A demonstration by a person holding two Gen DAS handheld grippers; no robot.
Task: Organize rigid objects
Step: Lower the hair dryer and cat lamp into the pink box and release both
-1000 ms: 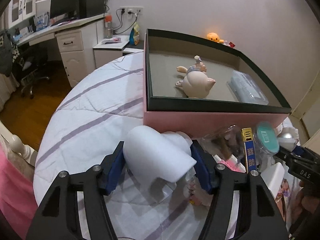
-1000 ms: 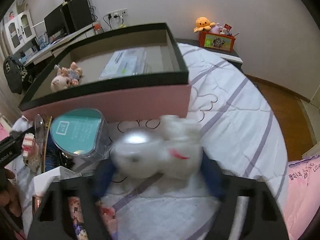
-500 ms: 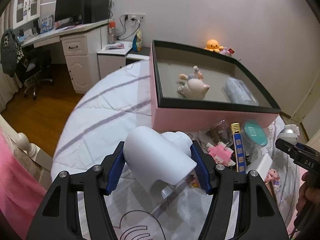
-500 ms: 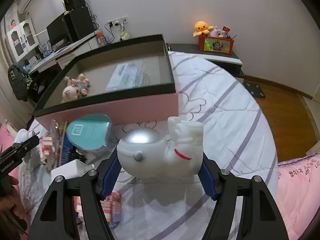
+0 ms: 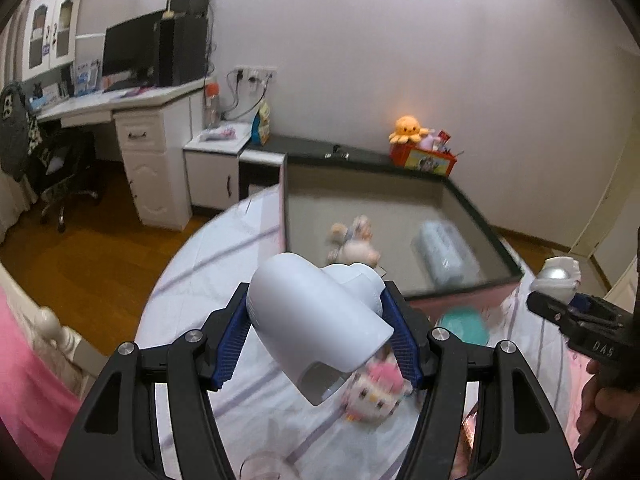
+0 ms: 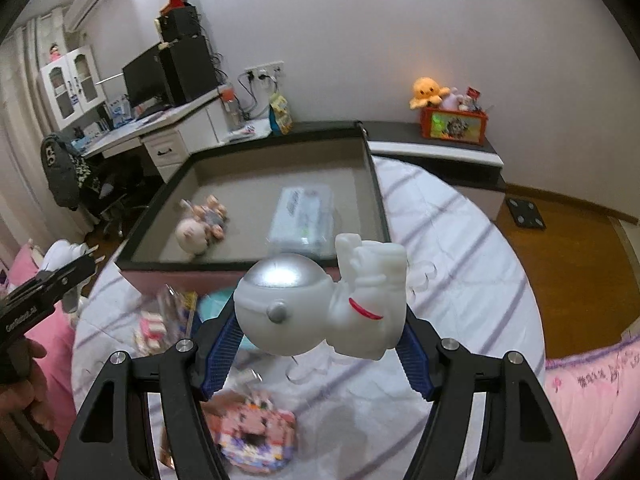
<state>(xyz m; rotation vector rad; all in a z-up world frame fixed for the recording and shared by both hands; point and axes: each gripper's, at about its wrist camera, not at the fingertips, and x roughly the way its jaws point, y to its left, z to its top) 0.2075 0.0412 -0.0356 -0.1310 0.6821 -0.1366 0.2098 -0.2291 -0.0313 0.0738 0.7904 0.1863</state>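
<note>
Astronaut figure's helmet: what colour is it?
Silver, on a white astronaut figure; clearest in the right wrist view.

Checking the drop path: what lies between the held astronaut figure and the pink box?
Right wrist view: a teal round case lies on the bedspread between astronaut figure and pink box; otherwise bare quilt.

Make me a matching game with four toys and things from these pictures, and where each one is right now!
Things:
1. astronaut figure
2. white hair dryer
3. piglet doll
4. orange octopus plush

Places:
A. lying inside the pink box
B. on the red bin by the wall
C. in the right gripper
D. in the left gripper

Pairs: 1-C, 2-D, 3-A, 4-B
</note>
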